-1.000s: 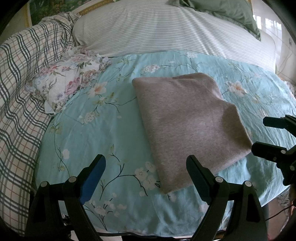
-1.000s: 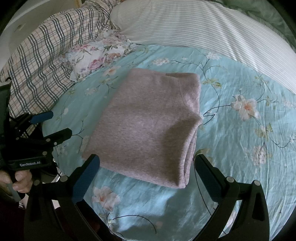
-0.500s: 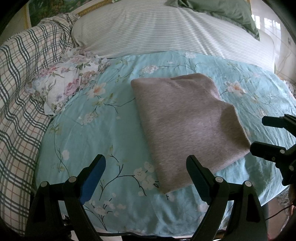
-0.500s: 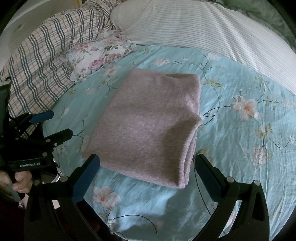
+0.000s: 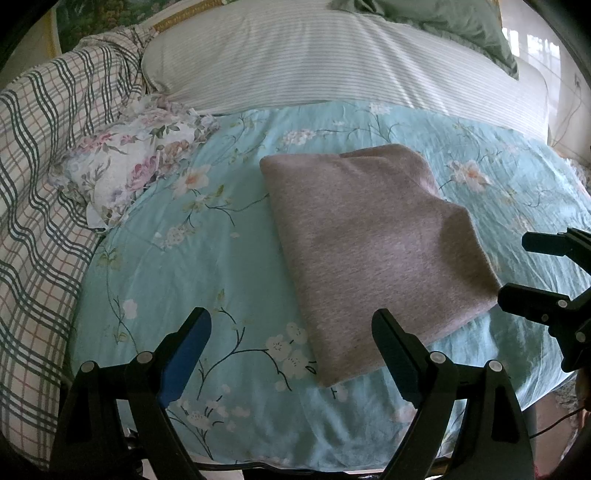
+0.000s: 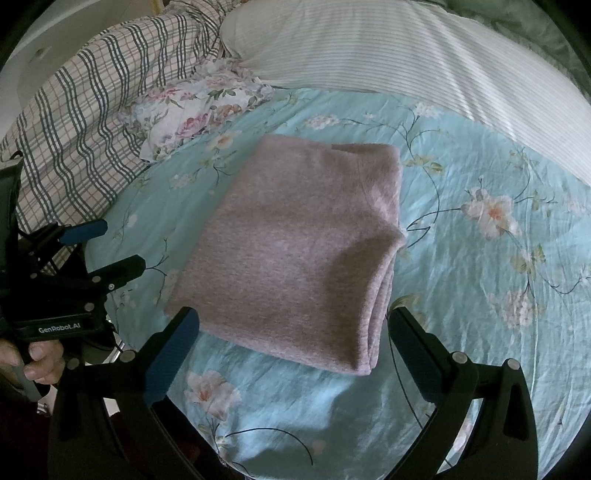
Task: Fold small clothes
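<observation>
Pink knit garment (image 6: 295, 251) folded mid-bed (image 6: 480, 295): soft, light, floppy; pinch stacked layers at near corner. Left gripper (image 5: 291, 354) and right gripper (image 6: 291, 350) gape, empty.

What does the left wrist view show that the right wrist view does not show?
Only the left wrist view shows the green pillow at the top and a gold-edged frame behind the bed. Only the right wrist view shows the person's hand on the left gripper's handle, and the stacked layers along the folded edge of the garment. Both show the folded pinkish-grey garment lying on the blue flowered sheet, the flowered cloth, the checked blanket, the striped pillow, and the left gripper and right gripper, both open and empty.
</observation>
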`<state>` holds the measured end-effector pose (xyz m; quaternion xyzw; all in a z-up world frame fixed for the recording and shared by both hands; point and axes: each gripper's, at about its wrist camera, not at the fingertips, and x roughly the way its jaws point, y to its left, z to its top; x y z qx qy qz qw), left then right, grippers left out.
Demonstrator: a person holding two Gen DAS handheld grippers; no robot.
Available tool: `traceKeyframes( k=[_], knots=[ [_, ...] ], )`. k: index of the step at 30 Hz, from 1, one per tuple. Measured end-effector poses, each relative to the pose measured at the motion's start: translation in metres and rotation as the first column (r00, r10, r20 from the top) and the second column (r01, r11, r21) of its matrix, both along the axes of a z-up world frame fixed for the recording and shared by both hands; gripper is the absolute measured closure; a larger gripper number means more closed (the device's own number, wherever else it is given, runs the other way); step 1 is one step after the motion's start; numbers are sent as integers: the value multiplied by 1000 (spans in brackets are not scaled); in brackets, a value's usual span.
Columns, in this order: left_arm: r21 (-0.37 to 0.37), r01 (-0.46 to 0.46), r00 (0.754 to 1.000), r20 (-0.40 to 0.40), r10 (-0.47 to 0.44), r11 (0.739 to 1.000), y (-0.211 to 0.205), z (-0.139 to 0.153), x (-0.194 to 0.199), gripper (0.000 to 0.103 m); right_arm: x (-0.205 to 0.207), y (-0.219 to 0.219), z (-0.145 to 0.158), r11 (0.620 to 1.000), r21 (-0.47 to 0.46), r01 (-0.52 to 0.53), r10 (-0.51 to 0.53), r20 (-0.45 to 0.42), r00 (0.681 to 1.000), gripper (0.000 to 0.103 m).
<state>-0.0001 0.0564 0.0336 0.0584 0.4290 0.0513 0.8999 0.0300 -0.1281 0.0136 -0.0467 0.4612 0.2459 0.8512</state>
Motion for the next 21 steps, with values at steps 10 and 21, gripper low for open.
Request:
traceKeyframes(
  k=[10, 21],
  knots=[
    [-1, 2, 1000, -5, -2, 1000, 2, -1, 2, 14, 1, 0, -2, 1000, -2, 0, 0, -1, 1000, 1],
    [-2, 13, 1000, -16, -13, 1000, 11, -7, 10, 14, 11, -3, -6, 1000, 2, 3, -3, -9, 1000, 1]
  ],
)
